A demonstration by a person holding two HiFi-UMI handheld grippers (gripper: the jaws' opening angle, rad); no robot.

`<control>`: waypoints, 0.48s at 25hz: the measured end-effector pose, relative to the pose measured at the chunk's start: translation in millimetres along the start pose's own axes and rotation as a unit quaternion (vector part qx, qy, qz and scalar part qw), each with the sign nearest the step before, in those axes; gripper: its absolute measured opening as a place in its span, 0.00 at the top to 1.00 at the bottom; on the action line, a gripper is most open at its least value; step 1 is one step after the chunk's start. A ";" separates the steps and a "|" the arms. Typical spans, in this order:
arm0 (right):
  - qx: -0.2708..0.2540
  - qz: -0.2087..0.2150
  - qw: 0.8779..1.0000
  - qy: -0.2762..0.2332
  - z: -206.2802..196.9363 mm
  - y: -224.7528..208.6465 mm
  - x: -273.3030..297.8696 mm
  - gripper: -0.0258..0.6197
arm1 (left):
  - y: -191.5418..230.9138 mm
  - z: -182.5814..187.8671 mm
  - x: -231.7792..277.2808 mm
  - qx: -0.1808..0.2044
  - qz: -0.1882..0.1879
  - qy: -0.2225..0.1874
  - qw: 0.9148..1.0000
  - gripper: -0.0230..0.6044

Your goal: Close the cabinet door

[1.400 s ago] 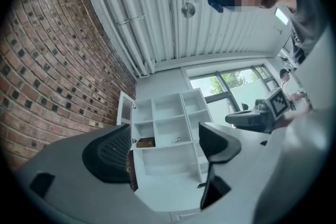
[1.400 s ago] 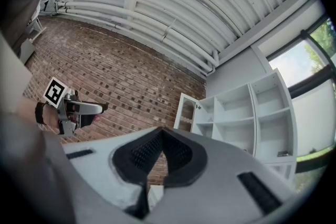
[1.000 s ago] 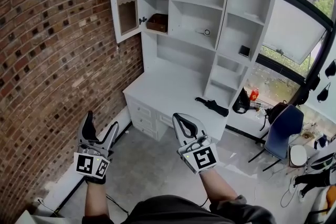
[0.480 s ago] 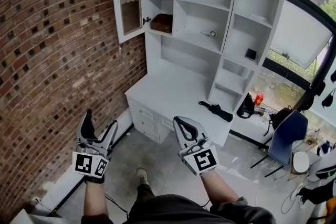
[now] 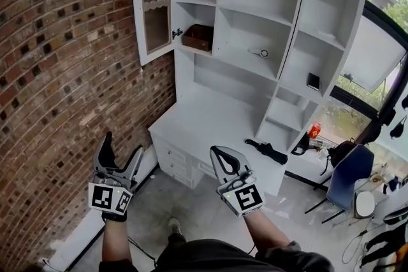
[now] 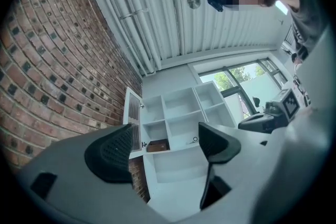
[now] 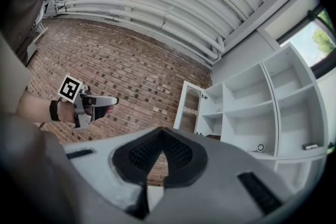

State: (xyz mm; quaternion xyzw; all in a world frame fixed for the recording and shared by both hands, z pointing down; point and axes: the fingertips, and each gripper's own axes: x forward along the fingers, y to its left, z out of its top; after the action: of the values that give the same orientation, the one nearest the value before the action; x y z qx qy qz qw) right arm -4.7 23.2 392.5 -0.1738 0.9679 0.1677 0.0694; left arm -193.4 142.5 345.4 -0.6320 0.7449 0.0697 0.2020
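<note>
The white cabinet door (image 5: 153,6), with an arched glass pane, stands swung open to the left against the brick wall, hinged to the white hutch (image 5: 255,22). It also appears small in the left gripper view as the door (image 6: 134,119) and in the right gripper view as the door (image 7: 189,107). My left gripper (image 5: 123,146) is low at the left, open and empty, far below the door. My right gripper (image 5: 220,153) is low in the middle, jaws shut on nothing. Both point up toward the hutch.
A brick wall (image 5: 57,73) fills the left. The white desk (image 5: 210,124) with drawers stands below the shelves; a black object (image 5: 268,150) lies on it. A brown box (image 5: 197,37) sits on the shelf behind the door. A blue chair (image 5: 344,176) and windows are at right.
The hutch and door have grown larger and shifted slightly in the head view, as if I stepped closer. Both grippers keep their places and states.
</note>
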 end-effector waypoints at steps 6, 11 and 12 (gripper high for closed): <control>0.001 0.000 1.000 0.009 -22.0 -13.8 73.2 0.96 | 50.9 -31.7 54.8 -0.006 -0.009 0.000 1.000 0.34; -0.003 -0.011 1.000 0.012 -29.8 -26.1 135.9 0.96 | 98.3 -53.6 103.3 -0.016 -0.021 0.001 1.000 0.34; -0.004 -0.014 1.000 0.011 -29.7 -28.8 147.3 0.96 | 107.4 -56.4 113.1 -0.018 -0.024 0.001 1.000 0.34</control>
State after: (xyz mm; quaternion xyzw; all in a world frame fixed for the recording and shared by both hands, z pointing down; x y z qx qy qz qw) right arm -133.6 -58.7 383.2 -0.1897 0.9654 0.1684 0.0601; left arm -323.0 39.5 336.4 -0.6537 0.7279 0.0779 0.1914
